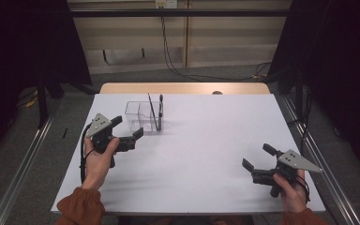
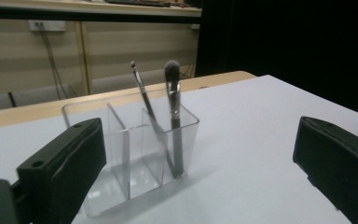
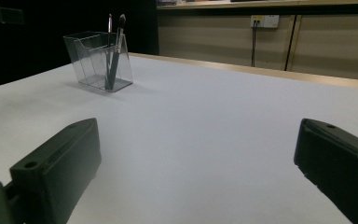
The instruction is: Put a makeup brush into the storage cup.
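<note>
Bench (image 1: 201,154): white-topped, taking up the middle of the high view, with the organiser sitting in its upper left part.
Clear acrylic organiser (image 1: 143,116): standing upright just up and right of the left gripper; in the left gripper view it is sitting at centre left, partly behind the left-hand jaw, not touched.
Left gripper (image 1: 128,131): hovering at centre left of the high view with its jaws spread wide and holding nothing.
Right gripper (image 1: 258,162): resting low at lower right of the high view, jaws likewise gaping and empty, well apart from the organiser, which is showing at upper left of its own view.
Fluffy-tipped makeup brush (image 2: 173,116): standing nearly upright in the organiser's right-hand compartment.
Thin makeup brush (image 2: 143,95): leaning beside it, bristles up.
Step in hand: judging by the pose, the left gripper is lining up on a brush.
Doing it well: approaching from above the rim, closing on one handle only, lifting straight so the light organiser is not tipping.
</note>
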`<state>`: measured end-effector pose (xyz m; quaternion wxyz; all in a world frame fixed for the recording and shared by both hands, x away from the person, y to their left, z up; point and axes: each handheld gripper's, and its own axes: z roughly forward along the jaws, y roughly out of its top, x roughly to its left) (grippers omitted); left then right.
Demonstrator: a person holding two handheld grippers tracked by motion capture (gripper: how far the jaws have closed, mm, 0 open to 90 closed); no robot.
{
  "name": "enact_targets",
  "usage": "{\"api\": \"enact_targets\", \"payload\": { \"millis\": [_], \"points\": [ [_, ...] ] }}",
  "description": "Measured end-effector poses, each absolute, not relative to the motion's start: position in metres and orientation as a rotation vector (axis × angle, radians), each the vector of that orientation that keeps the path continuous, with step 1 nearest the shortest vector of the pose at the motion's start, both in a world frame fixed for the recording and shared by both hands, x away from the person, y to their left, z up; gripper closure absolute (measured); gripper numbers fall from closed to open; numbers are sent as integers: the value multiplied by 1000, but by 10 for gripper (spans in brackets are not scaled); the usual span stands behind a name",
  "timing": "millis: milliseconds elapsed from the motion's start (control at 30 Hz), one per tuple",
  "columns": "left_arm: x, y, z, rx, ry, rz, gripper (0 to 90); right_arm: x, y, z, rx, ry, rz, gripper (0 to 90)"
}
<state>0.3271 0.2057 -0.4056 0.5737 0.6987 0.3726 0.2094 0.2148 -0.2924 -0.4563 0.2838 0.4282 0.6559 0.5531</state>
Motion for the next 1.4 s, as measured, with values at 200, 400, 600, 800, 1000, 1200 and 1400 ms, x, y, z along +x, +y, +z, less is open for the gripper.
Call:
{"api": "enact_targets", "payload": {
  "millis": [200, 400, 600, 800, 1000, 1200, 1400],
  "points": [
    [312, 212, -411, 1646, 873, 483, 27, 214, -293, -456, 1149, 1755, 1480, 1],
    [304, 219, -417, 1649, 874, 479, 25, 214, -293, -457, 1149, 1762, 1473, 1],
    [294, 230, -424, 1673, 877, 491, 24, 213, -293, -457, 1149, 1764, 1472, 1],
    [285, 237, -428, 1658, 886, 507, 24, 212, -293, -457, 1153, 1759, 1472, 1],
    [275, 243, -434, 1665, 901, 496, 28, 212, -294, -457, 1148, 1761, 1470, 1],
    [266, 247, -437, 1665, 921, 518, 27, 212, -294, -457, 1158, 1755, 1472, 1],
    [257, 245, -439, 1677, 911, 530, 23, 212, -295, -457, 1153, 1758, 1469, 1]
  ]
}}
